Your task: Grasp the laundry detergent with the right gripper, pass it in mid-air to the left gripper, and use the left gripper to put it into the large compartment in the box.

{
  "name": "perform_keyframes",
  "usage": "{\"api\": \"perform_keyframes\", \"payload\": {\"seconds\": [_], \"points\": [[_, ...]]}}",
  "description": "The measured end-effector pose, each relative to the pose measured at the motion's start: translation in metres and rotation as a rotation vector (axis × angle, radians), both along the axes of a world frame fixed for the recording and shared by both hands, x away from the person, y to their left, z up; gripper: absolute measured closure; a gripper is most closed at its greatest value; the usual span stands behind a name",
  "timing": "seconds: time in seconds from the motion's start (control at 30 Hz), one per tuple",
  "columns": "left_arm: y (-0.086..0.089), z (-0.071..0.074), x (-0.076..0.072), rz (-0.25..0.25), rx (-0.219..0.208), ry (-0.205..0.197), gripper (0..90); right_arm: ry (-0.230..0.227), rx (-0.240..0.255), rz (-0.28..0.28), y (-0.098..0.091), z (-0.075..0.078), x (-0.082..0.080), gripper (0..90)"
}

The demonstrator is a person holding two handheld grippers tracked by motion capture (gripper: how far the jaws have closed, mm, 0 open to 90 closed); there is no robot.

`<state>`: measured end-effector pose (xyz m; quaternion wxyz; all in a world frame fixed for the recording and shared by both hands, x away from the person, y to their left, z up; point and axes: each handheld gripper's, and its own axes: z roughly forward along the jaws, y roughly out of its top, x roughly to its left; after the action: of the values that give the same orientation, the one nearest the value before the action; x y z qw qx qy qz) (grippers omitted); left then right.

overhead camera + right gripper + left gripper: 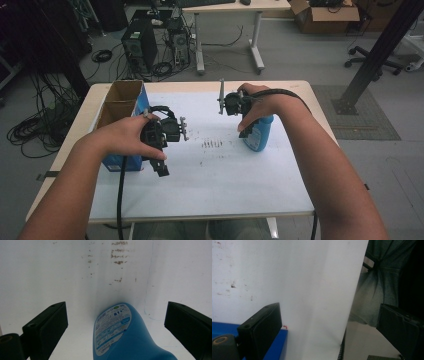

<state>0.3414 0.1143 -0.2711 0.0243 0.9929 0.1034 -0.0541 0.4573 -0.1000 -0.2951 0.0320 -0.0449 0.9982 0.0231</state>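
The right tool (220, 102), at the upper middle of the high view, has its jaws spread wide with the blue bottle (125, 337) between them, untouched. The left tool (184, 129), left of centre, is likewise wide open and holds nothing. A blue cardboard box (122, 107) stands just beside it on the white bench (215, 180), near the left edge.

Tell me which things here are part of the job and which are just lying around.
Part of the job: blue bottle, right gripper open over it, left gripper, blue cardboard box.
Lying around: computer towers, desk, office chair, floor cables.
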Motion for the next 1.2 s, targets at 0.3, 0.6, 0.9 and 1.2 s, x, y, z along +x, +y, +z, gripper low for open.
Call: {"api": "perform_keyframes", "payload": {"seconds": [0.3, 0.6, 0.9, 1.2], "points": [[-0.002, -0.001, 0.003, -0.008, 0.0, -0.007, 6.4, -0.006, -0.004, 0.01, -0.001, 0.002, -0.003, 4.9], [-0.001, 0.0, 0.004, -0.012, 0.0, -0.008, 6.4, -0.007, -0.004, 0.011, -0.002, 0.003, -0.005, 4.8], [-0.001, 0.0, 0.001, -0.001, 0.001, 0.0, 6.5, -0.016, -0.004, 0.037, 0.0, 0.007, -0.016, 4.7], [0.001, 0.002, 0.001, 0.004, -0.007, -0.008, 6.5, -0.029, 0.011, 0.06, -0.008, 0.016, -0.035, 4.8]]}}
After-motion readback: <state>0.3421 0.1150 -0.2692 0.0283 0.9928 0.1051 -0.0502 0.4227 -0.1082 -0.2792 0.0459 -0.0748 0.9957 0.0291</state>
